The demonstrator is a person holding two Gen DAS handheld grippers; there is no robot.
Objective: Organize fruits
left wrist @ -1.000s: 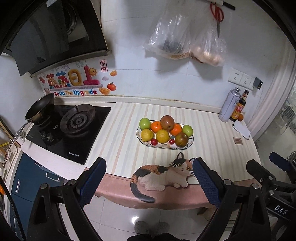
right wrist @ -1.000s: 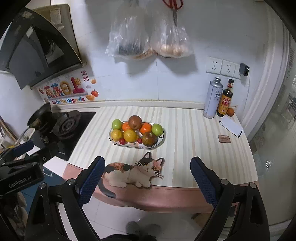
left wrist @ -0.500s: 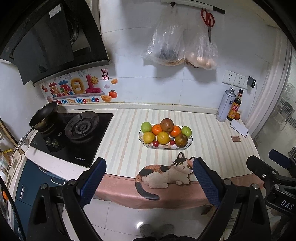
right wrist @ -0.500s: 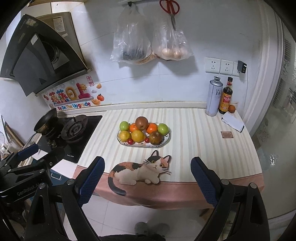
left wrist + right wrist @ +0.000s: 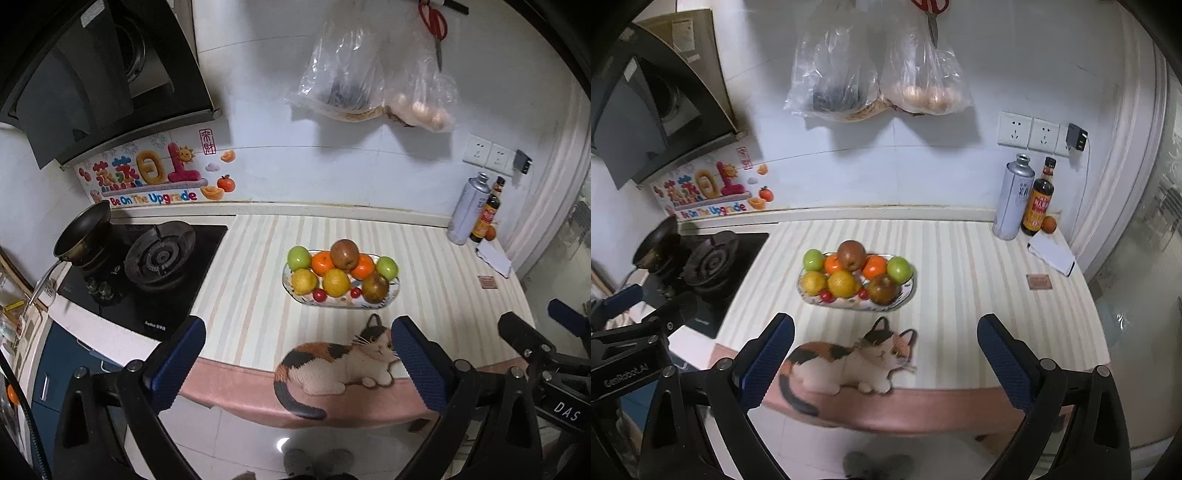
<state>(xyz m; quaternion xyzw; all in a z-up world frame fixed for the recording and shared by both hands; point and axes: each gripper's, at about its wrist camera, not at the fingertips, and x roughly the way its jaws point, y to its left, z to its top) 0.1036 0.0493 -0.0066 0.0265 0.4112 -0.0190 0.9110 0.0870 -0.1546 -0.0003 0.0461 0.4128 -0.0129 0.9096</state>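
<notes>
Bare striped counter around fruit plate

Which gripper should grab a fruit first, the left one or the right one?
Probably the left gripper. Both are open and short of the counter, but the fruit plate sits nearer the middle of its view; for the right gripper it lies off to the left.

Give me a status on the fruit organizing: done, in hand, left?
Done: nothing visibly. All the fruit sits piled on the oval plate: green apples, oranges, lemons, brown pears, cherries.
In hand: nothing. The left tongs and right tongs are both open and empty, short of the counter edge.
Left: the whole sort.
</notes>
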